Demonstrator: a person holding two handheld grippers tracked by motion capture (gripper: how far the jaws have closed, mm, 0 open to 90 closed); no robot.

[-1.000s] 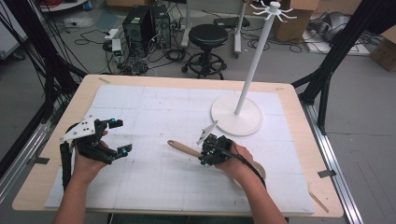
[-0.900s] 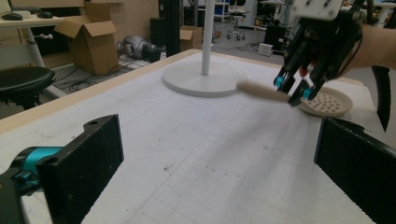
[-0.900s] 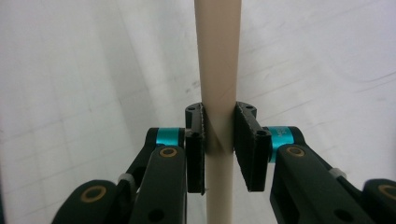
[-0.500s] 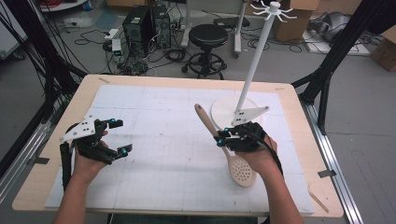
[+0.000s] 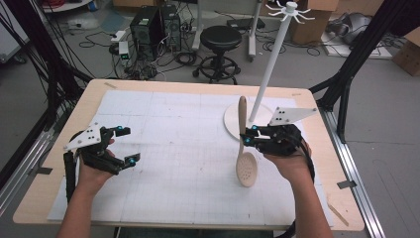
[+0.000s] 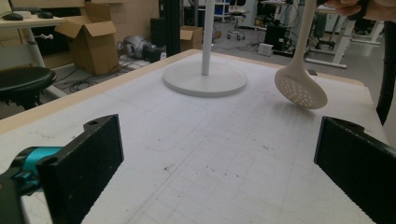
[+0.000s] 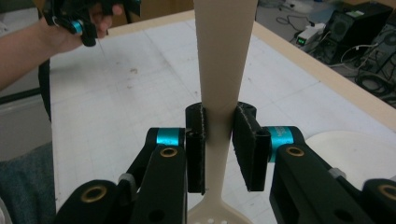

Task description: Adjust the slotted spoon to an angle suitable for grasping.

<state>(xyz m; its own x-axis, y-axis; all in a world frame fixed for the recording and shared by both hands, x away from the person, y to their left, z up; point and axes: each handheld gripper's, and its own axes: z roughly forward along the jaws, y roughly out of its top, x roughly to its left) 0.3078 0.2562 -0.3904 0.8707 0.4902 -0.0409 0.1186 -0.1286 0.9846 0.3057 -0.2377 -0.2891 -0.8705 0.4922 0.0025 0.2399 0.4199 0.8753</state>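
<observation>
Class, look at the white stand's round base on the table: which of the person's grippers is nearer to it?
Right. The right gripper, shut on the slotted spoon, hangs just beside the stand base. The left gripper sits open far across the mat.

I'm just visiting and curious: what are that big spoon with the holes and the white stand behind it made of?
The slotted spoon held in the right claw looks like beige matte plastic or silicone: even colour, no wood grain, moulded holes. The white stand appears to be painted metal, or perhaps plastic: a smooth, uniform pole and flat round base. The look alone can't settle either.
</observation>
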